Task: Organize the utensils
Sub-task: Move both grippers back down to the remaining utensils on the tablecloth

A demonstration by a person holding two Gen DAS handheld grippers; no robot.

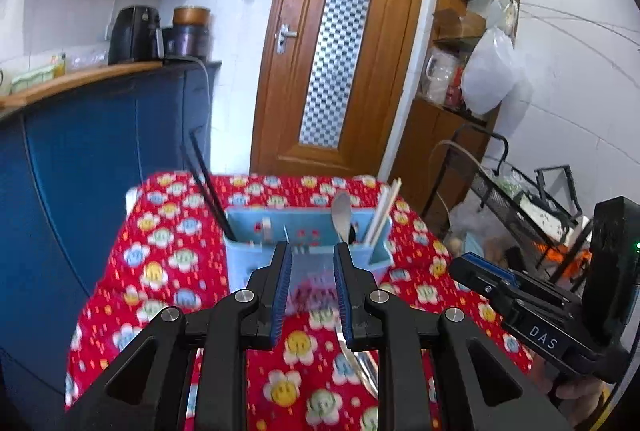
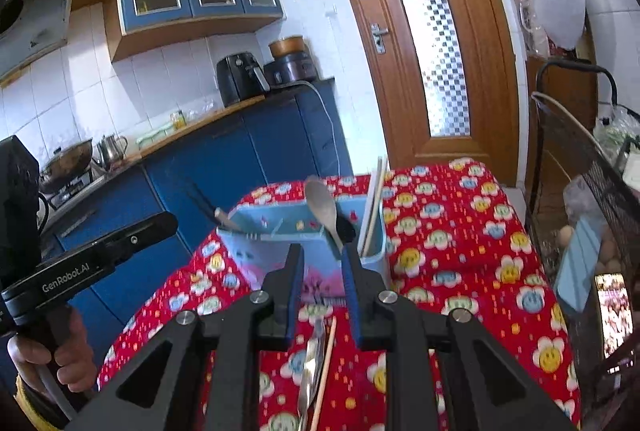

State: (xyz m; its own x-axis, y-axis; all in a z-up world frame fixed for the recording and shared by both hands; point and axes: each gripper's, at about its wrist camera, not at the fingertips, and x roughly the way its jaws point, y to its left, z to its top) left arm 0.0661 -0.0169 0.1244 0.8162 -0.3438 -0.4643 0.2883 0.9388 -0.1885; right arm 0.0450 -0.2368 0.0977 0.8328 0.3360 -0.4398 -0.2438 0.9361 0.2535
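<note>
A light blue utensil holder (image 1: 260, 263) stands on the red flowered tablecloth (image 1: 168, 263); it also shows in the right wrist view (image 2: 264, 247). It holds black chopsticks (image 1: 208, 191) at the left, a metal spoon (image 1: 342, 215) and pale chopsticks (image 1: 382, 211) at the right. My left gripper (image 1: 310, 251) is open and empty just in front of the holder. My right gripper (image 2: 323, 253) is open, with the spoon's handle (image 2: 334, 231) by its right finger. A metal utensil (image 2: 312, 363) and a wooden chopstick (image 2: 326, 363) lie on the cloth under the right gripper.
Blue kitchen cabinets (image 1: 80, 167) stand close on the left of the table. A black wire rack (image 2: 588, 199) with bags and eggs stands on the right. A wooden door (image 1: 340, 43) is behind the table.
</note>
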